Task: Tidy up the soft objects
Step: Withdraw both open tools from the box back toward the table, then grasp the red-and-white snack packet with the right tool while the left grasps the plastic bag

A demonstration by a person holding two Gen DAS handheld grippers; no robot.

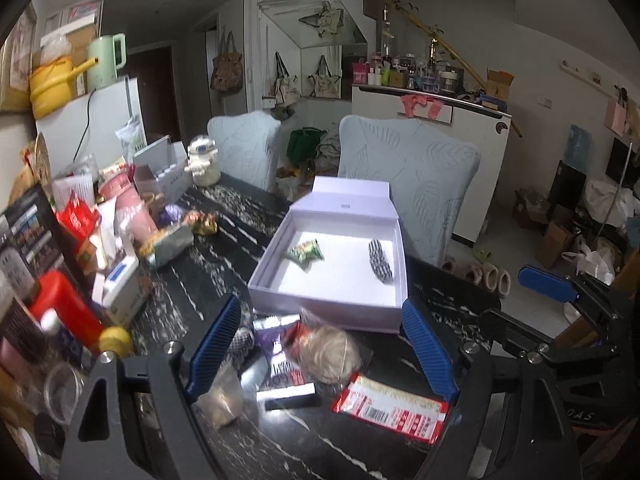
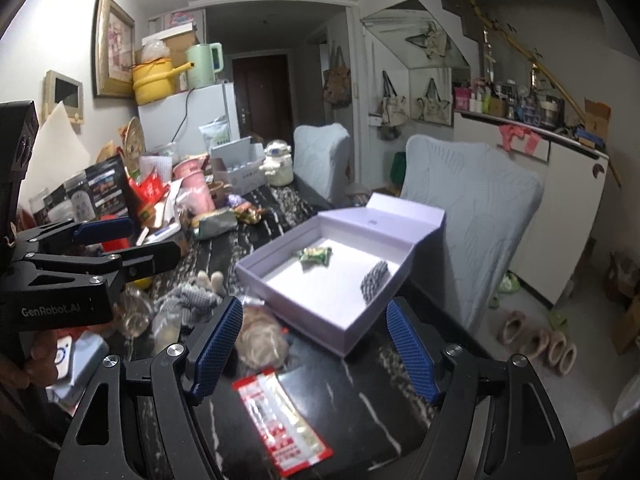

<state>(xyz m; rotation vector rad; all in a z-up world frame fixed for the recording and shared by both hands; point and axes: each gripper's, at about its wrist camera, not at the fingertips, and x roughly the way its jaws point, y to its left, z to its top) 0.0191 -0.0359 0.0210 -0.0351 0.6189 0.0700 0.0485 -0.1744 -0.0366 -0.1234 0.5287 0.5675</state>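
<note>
- Nearest you, the red-and-white packet (image 2: 283, 420) lies flat on the black marble table (image 2: 372, 412), between your right gripper (image 2: 314, 348) fingers, which are spread wide and empty.
- Your left gripper (image 1: 322, 348) is also spread apart, holding nothing, above the bagged fluffy ball (image 1: 330, 354).
- Just beyond, the lavender box (image 1: 320, 304) holds a green wrapped candy (image 1: 306, 252) and a checkered pouch (image 1: 380, 258), well apart.

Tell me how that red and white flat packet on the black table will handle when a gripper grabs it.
The red and white packet lies thin and flat on the table, so it probably feels light and flops if pinched at one end. Its glossy wrapper looks slippery. Lying flush, its edge may be hard to get fingers under.
</note>
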